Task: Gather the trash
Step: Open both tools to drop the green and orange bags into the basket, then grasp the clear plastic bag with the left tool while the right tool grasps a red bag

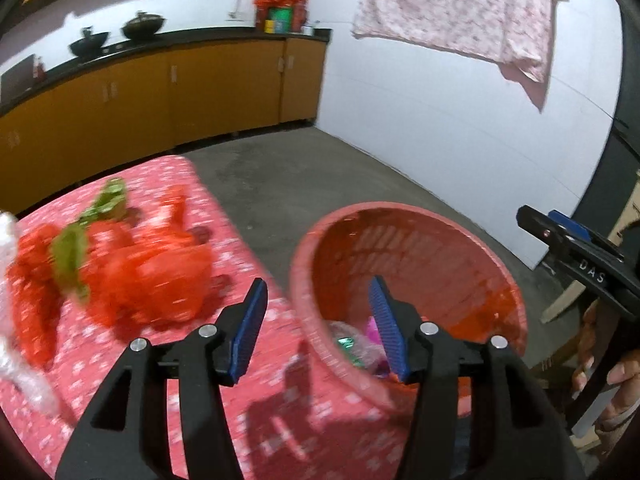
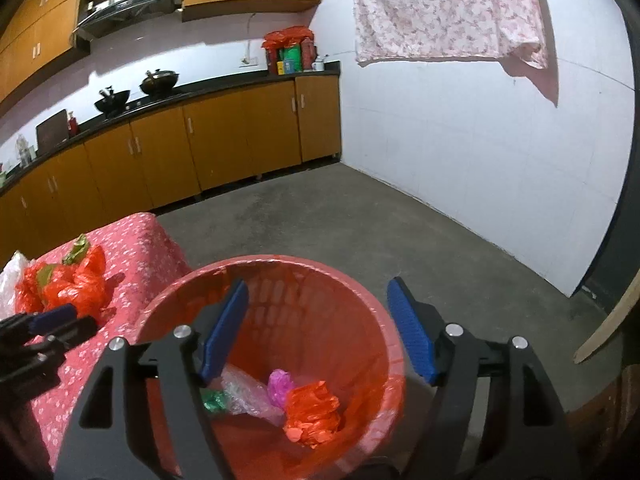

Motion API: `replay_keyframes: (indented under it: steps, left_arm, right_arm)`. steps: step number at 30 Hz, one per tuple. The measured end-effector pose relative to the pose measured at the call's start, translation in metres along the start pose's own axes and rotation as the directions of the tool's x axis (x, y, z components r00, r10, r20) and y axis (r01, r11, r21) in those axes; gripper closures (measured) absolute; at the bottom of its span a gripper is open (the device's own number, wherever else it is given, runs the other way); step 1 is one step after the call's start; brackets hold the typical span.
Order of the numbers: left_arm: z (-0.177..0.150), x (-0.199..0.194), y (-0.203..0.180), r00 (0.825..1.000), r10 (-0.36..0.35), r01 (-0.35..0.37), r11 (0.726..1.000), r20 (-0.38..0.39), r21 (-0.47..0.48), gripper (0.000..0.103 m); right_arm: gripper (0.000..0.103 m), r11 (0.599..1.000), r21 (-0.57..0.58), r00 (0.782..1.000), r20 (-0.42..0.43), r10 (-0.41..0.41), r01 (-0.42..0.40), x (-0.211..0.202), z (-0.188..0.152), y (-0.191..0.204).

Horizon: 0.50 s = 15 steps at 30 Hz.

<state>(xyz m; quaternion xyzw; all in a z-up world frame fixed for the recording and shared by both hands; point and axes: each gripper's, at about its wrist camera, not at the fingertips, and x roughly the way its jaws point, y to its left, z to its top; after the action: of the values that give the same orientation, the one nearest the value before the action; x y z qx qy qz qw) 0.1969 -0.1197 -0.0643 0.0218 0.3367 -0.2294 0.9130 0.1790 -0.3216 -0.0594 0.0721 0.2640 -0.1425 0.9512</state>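
Observation:
A red plastic basket (image 1: 400, 216) stands beside the table's right edge. In the right wrist view the basket (image 2: 280, 260) holds a crumpled orange bag (image 2: 314, 412), a pink scrap (image 2: 280, 386), clear plastic (image 2: 248, 396) and a green wrapper (image 2: 214, 400). My right gripper (image 2: 319, 282) is open above the basket with nothing between its fingers. My left gripper (image 1: 318, 282) is open and empty over the table edge next to the basket. On the table lie orange plastic bags (image 1: 152, 276), green leaves (image 1: 72, 256) and white plastic (image 1: 8, 240).
The table (image 1: 280, 360) wears a red flowered cloth. Bare concrete floor (image 2: 360, 216) runs to brown kitchen cabinets (image 2: 200, 148) and a white wall. A pink cloth (image 2: 440, 12) hangs high on the right. A wooden plank (image 2: 608, 320) leans at the right edge.

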Motion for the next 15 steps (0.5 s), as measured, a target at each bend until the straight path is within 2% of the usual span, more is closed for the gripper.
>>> replay_keyframes:
  steps: [2, 8, 12, 15]
  left_arm:
    - [-0.006, -0.015, 0.013, 0.999, 0.045, -0.045, 0.999, 0.019, -0.013, 0.042]
    - [-0.026, -0.055, 0.054, 0.985, 0.166, -0.162, 0.984, 0.052, -0.073, 0.038]
    - [-0.043, -0.083, 0.097, 0.955, 0.292, -0.282, 0.948, 0.057, -0.145, 0.036]
    - [-0.051, -0.094, 0.127, 0.92, 0.39, -0.375, 0.906, 0.039, -0.198, 0.036]
  right_arm:
    - [0.032, 0.999, -0.008, 1.0, 0.003, 0.031, -0.031, -0.003, -0.001, 0.012]
    - [0.032, 0.992, -0.045, 0.993, -0.005, 0.116, -0.116, -0.007, -0.002, 0.057]
    - [0.032, 0.98, -0.1, 0.985, -0.016, 0.17, -0.171, -0.01, -0.007, 0.094]
    - [0.032, 0.968, -0.134, 0.977, -0.029, 0.21, -0.212, -0.012, -0.012, 0.124]
